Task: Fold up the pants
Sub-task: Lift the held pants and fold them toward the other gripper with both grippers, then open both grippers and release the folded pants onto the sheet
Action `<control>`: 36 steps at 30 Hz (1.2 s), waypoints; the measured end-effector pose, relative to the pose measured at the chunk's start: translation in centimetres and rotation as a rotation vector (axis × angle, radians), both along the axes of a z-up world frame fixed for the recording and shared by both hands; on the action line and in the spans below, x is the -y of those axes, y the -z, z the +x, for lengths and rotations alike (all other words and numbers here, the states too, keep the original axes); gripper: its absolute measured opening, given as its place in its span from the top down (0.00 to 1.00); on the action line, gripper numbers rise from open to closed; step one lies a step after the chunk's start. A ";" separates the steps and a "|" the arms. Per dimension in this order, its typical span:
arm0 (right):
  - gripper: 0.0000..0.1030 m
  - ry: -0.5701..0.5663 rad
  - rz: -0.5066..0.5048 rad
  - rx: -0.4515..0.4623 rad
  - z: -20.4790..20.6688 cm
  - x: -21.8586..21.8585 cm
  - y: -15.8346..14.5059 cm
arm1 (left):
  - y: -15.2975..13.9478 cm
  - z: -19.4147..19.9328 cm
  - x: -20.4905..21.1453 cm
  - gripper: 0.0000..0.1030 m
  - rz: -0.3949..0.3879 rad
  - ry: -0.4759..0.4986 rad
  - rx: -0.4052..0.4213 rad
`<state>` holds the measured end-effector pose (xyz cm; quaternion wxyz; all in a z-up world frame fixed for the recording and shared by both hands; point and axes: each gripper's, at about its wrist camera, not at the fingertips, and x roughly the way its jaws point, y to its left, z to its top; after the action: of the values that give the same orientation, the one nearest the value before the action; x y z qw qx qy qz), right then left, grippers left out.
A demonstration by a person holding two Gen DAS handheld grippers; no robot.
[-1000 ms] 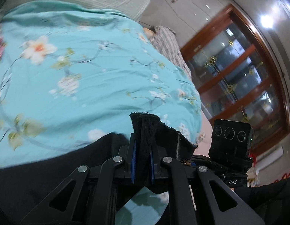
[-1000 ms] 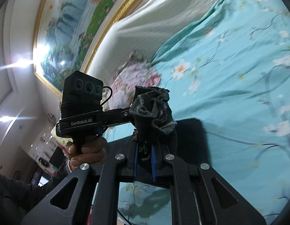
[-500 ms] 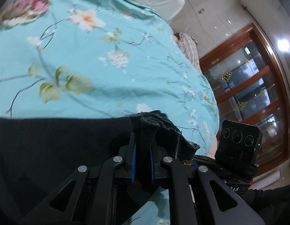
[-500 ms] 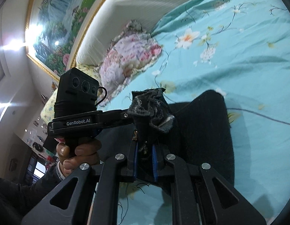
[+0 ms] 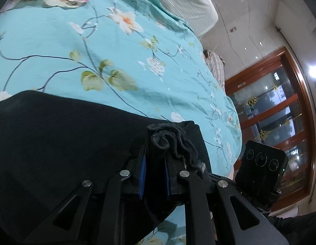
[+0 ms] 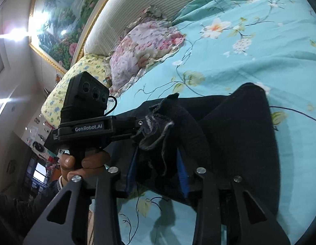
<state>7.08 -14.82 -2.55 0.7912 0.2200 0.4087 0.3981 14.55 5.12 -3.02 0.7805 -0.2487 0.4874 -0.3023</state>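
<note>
Black pants (image 5: 61, 143) lie on a turquoise floral bedspread (image 5: 117, 47). My left gripper (image 5: 154, 157) is shut on a bunched edge of the pants, low over the fabric. In the right wrist view the pants (image 6: 239, 134) spread to the right. My right gripper (image 6: 156, 161) has its jaws spread wider, with a bunched frayed edge of the pants still between the pads. The two grippers are close side by side; the left one shows in the right wrist view (image 6: 86, 110).
A pink floral pillow (image 6: 143, 42) and a yellow pillow (image 6: 76, 75) lie by the cream headboard (image 6: 158, 4). A wooden glass cabinet (image 5: 280, 106) stands beyond the bed's far side. A checked cloth (image 5: 216, 65) lies at the bed edge.
Both grippers have come down toward the bed with the pants edges, and more black fabric now lies flat. The right jaws have spread wider apart.
</note>
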 end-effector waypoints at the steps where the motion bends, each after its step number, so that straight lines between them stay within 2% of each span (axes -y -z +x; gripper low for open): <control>1: 0.61 -0.006 -0.004 0.001 -0.1 -0.2 0.0 | 0.0 -0.1 -0.2 0.87 0.002 -0.008 0.000; 4: 0.60 -0.021 -0.005 -0.003 -0.3 -0.6 -0.1 | -0.1 -0.7 -1.2 0.87 0.002 -0.037 -0.005; 9: 0.58 -0.041 -0.004 -0.007 -0.6 -1.2 -0.3 | -0.5 -2.2 -2.8 0.71 0.034 -0.124 -0.011; 15: 0.56 -0.065 0.000 -0.006 -1.0 -2.0 -0.8 | -0.9 -3.8 -4.8 0.65 0.028 -0.234 -0.015; 25: 0.56 -0.109 0.023 0.008 -1.4 -3.2 -2.2 | -0.9 -7.6 -8.8 0.60 0.037 -0.416 -0.039; 36: 0.56 -0.162 0.034 0.030 -1.1 -5.6 -3.6 | -1.2 -12.7 -13.2 0.56 0.017 -0.559 -0.043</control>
<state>5.97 -9.26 1.08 0.7588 0.1934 0.4063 0.4708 1.84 18.33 -1.83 0.8251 -0.3732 0.4190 -0.0657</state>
